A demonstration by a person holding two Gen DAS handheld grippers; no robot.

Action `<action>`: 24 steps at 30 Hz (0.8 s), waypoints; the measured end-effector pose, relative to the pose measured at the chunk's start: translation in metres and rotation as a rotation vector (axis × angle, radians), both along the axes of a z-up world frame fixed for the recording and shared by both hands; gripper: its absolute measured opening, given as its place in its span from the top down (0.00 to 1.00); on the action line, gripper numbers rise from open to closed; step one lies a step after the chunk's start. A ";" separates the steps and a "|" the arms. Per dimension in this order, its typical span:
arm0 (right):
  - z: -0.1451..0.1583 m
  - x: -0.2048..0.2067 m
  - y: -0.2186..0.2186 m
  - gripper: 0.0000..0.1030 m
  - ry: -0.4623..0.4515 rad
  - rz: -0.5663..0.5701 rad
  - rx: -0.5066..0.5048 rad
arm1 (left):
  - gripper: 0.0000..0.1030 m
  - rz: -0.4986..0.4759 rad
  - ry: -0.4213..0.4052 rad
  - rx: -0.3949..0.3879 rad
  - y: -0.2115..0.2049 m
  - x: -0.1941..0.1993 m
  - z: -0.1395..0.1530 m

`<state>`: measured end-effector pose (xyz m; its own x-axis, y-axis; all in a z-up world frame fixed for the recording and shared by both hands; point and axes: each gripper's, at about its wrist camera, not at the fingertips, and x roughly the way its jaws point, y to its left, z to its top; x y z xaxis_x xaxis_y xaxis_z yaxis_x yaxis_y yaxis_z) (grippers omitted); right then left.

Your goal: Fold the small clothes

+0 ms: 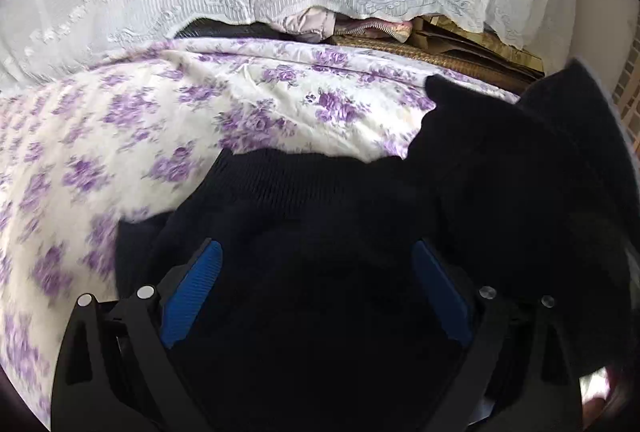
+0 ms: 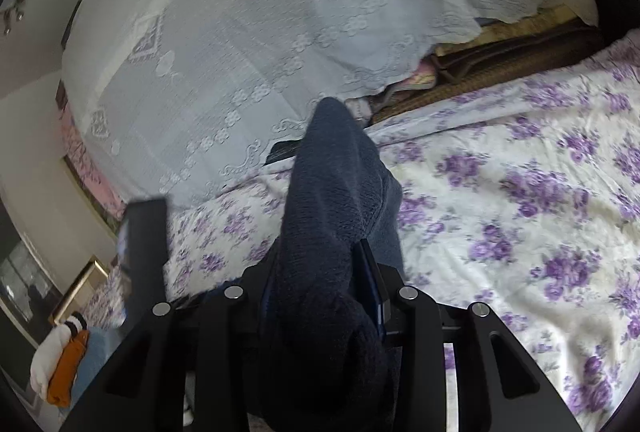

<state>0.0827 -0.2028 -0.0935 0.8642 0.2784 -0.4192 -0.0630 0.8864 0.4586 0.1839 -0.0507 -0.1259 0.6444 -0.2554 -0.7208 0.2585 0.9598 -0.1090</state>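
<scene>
Tilting downward, right claw [image 2: 320,272] pinches sock [image 2: 336,191].

Left tool [image 1: 316,296]: black angular frame, ribbed blue pads [image 1: 192,296], round silver screws on the linkage arms. Right tool [image 2: 320,292]: same black frame with cut-out slots, silver screws, blue pad edges barely showing.

Fuzzy knit garment [image 2: 336,191], ribbed cuff [image 1: 288,183]
</scene>
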 end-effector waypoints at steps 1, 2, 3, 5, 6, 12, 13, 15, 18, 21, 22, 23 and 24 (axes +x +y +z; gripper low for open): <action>0.001 0.001 0.009 0.64 0.002 0.011 -0.017 | 0.09 -0.001 0.045 -0.024 0.002 0.015 -0.003; 0.002 0.001 0.017 0.64 0.001 0.019 -0.034 | 0.10 -0.003 0.074 -0.039 0.002 0.024 -0.006; 0.002 0.002 0.021 0.64 -0.002 0.019 -0.042 | 0.10 -0.004 0.091 -0.035 0.002 0.031 -0.009; 0.002 0.004 0.029 0.64 0.007 0.023 -0.063 | 0.10 -0.012 0.102 -0.019 0.000 0.039 -0.016; 0.002 0.005 0.032 0.64 0.011 0.025 -0.068 | 0.12 -0.019 0.100 -0.021 0.001 0.041 -0.018; 0.005 0.007 0.048 0.64 0.023 0.046 -0.067 | 0.18 -0.023 0.114 -0.174 0.026 0.045 -0.016; 0.007 0.007 0.051 0.64 0.022 0.041 -0.072 | 0.18 -0.023 0.107 -0.173 0.027 0.046 -0.014; 0.009 0.008 0.057 0.64 0.026 0.047 -0.067 | 0.18 -0.019 0.095 -0.176 0.032 0.046 -0.011; 0.014 0.010 0.067 0.64 0.023 0.058 -0.077 | 0.18 -0.008 0.073 -0.180 0.044 0.046 -0.005; 0.021 0.012 0.081 0.64 0.016 0.075 -0.074 | 0.19 0.005 0.050 -0.208 0.062 0.047 0.003; 0.024 0.013 0.087 0.64 0.016 0.084 -0.071 | 0.19 0.013 0.042 -0.214 0.068 0.048 0.006; 0.027 0.014 0.091 0.64 0.015 0.092 -0.069 | 0.19 0.022 0.034 -0.219 0.074 0.048 0.008; 0.030 0.016 0.100 0.64 0.011 0.104 -0.070 | 0.19 0.033 0.026 -0.226 0.082 0.048 0.011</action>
